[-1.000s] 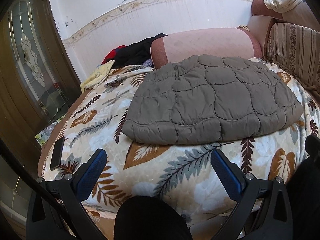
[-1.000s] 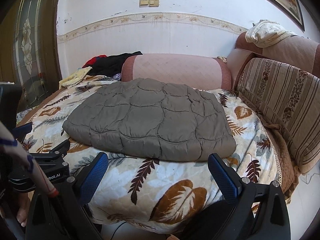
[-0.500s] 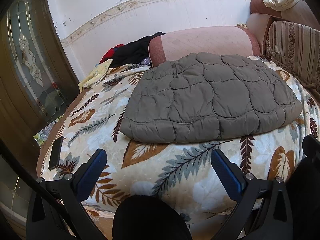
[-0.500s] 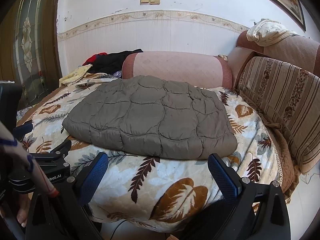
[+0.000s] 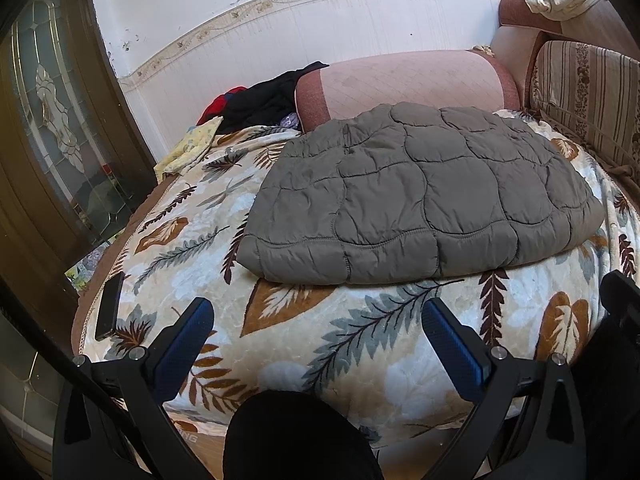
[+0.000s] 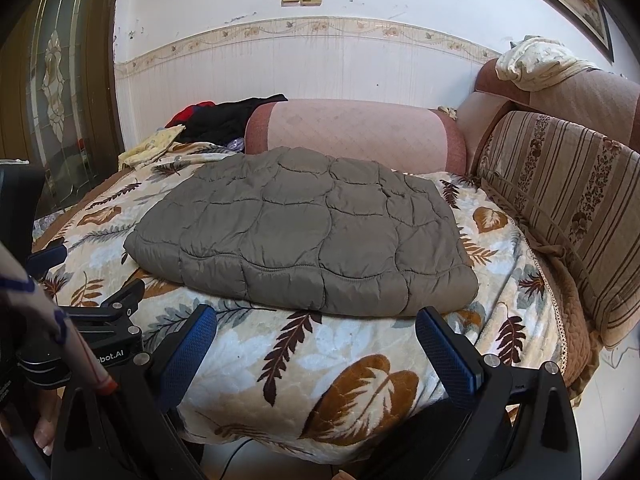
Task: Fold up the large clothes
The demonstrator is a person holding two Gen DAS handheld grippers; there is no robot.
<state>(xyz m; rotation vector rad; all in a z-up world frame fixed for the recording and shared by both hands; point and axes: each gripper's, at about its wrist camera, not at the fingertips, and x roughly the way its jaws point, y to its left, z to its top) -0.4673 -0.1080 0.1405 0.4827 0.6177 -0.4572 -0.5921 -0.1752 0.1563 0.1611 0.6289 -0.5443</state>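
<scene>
A grey quilted jacket (image 5: 420,196) lies folded flat in a rough rectangle on the leaf-patterned blanket (image 5: 304,340) of a sofa bed. It also shows in the right wrist view (image 6: 304,236). My left gripper (image 5: 316,320) is open and empty, held in front of the jacket's near edge above the blanket. My right gripper (image 6: 316,328) is open and empty, just short of the jacket's near edge. The left gripper's body (image 6: 108,320) shows at the left of the right wrist view.
A pink bolster (image 6: 352,132) lies behind the jacket. Striped back cushions (image 6: 568,208) stand to the right. Black, red and yellow clothes (image 5: 256,104) are piled at the far left corner. A dark phone (image 5: 109,304) lies at the blanket's left edge. A glazed wooden door (image 5: 52,120) is on the left.
Both grippers have moved slightly closer to the jacket's near edge. The jacket has not moved and both grippers stay open.
</scene>
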